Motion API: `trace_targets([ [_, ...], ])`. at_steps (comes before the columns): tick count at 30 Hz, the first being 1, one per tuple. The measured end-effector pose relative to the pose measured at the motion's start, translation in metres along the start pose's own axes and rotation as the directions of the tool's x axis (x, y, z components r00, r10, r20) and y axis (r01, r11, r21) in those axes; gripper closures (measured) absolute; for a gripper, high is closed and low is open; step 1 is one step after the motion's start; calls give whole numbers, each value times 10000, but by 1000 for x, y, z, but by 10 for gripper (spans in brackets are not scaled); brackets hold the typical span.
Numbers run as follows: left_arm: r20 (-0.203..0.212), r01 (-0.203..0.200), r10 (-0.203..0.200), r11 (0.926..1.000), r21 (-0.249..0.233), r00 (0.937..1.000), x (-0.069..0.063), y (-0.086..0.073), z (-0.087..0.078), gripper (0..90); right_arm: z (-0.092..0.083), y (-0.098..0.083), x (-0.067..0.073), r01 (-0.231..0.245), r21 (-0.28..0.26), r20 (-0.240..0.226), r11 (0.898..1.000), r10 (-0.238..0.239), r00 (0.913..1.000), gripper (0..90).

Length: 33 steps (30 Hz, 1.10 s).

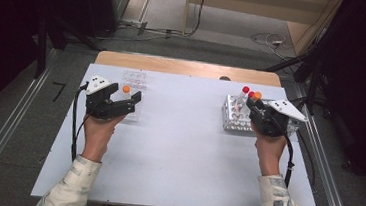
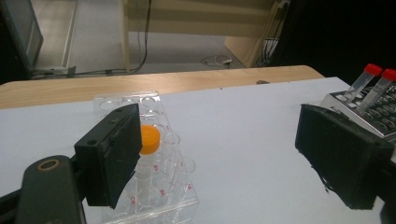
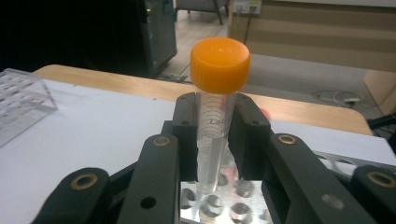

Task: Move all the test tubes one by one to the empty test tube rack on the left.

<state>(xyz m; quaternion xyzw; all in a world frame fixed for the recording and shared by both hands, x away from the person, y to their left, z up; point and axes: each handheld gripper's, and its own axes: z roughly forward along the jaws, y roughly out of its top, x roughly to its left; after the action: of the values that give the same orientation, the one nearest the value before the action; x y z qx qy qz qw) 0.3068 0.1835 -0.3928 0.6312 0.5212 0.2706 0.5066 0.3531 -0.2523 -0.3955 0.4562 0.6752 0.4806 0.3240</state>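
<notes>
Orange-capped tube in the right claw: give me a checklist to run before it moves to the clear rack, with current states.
1. Right claw shut on the tube: ok.
2. Tube upright in the grip: ok.
3. Tube tip clear of the metal rack: cannot tell.
4. Left claw open: ok.
5. Clear rack has free wells beside its orange tube: ok.
6. Table between the racks free: ok.

surface (image 1: 182, 148): white sheet over a wooden top, wood bare along the far edge | clear plastic rack (image 1: 133, 101): lay on the sheet between and under the left tongs (image 1: 127, 96) | metal rack (image 1: 235, 118): lay on the sheet directly below the right tongs (image 1: 254, 105)
</notes>
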Motion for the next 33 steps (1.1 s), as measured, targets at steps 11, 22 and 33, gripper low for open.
trace_targets([
  [11, 279, -270, 269, 9996, 39, 9992, -11, 0, 1, 156, 7, -5, 44, 520, 219, -1397, 9984, -484, 9890, 707],
  [22, 678, -490, 486, 9988, 32, 9965, -27, 0, 2, 157, 21, -15, 86, 853, 677, -2461, 9941, -662, 9670, 707],
  [33, 1591, -1133, 1069, 9931, 315, 9815, -55, -4, 6, 181, 37, -21, 130, 1281, 842, -3247, 9882, -943, 9411, 707],
])
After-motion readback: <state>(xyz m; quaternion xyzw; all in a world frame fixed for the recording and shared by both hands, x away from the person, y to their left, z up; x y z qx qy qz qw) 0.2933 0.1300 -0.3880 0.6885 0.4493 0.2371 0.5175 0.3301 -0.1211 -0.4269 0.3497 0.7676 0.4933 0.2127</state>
